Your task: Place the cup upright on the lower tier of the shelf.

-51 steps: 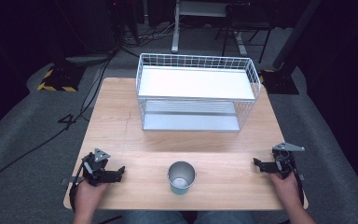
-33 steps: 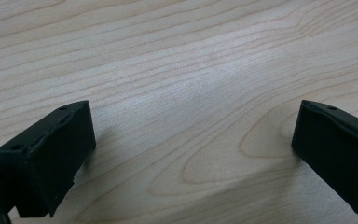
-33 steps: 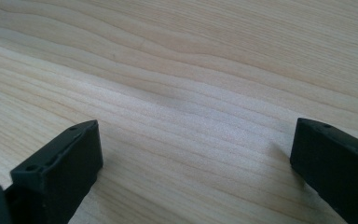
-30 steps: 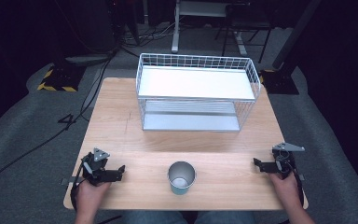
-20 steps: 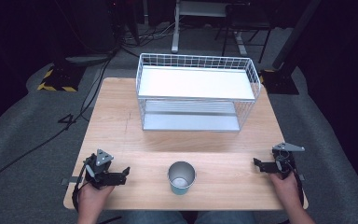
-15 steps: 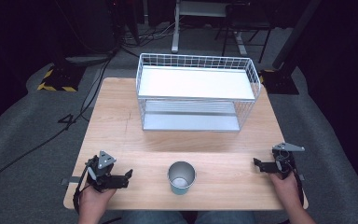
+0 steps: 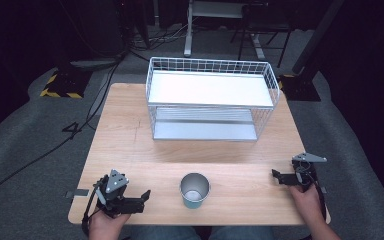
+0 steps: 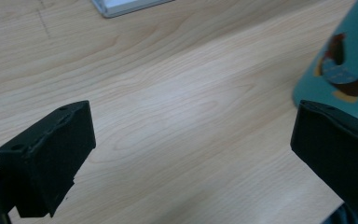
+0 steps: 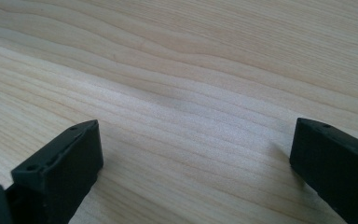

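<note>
Standing upright | teal cup point(image 7: 195, 189) (mouth up) | table point(image 7: 130, 130) front edge

Left hand-held gripper point(image 8: 193, 154): 2 black jaws spread wide over bare wooden tabletop point(image 8: 168, 107). Teal cup point(image 8: 342, 70) with bird print just beyond right jaw. White rack corner point(image 8: 126, 5) at top edge.
</note>
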`<state>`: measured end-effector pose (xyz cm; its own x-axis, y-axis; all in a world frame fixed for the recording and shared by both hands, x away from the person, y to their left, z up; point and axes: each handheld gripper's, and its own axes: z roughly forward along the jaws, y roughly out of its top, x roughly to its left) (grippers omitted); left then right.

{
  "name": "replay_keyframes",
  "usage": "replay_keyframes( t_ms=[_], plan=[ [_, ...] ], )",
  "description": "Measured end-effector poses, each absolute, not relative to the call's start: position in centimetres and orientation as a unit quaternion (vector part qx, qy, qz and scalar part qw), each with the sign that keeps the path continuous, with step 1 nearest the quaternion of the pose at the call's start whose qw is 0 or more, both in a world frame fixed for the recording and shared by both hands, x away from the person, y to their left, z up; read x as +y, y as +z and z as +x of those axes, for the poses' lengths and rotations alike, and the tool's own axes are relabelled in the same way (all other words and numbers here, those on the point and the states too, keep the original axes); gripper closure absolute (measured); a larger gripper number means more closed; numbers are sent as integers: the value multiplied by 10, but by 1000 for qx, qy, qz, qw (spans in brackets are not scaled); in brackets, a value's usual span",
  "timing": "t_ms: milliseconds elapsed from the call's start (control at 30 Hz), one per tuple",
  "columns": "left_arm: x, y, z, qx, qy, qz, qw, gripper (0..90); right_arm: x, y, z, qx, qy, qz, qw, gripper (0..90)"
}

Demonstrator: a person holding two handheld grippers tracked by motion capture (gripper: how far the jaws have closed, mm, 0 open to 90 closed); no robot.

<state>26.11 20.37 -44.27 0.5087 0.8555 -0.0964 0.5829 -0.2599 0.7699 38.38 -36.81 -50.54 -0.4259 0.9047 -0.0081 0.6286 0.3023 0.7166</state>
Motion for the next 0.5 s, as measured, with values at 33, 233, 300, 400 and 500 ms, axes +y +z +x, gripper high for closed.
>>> replay_keyframes(
  t_ms=[33,233,300,400,500],
  plan=[
    [198,-440,256,459,170,776,398,5,-368,-505,384,779,327,492,211,29],
    [185,-434,242,443,158,776,419,7,-368,-505,383,778,327,493,212,33],
    [180,-433,238,438,156,777,425,8,-368,-505,383,778,327,493,212,34],
    [174,-431,234,429,158,780,427,8,-368,-505,383,778,327,493,212,33],
    [164,-429,227,417,157,784,432,8,-368,-505,383,778,327,492,212,33]
  ],
)
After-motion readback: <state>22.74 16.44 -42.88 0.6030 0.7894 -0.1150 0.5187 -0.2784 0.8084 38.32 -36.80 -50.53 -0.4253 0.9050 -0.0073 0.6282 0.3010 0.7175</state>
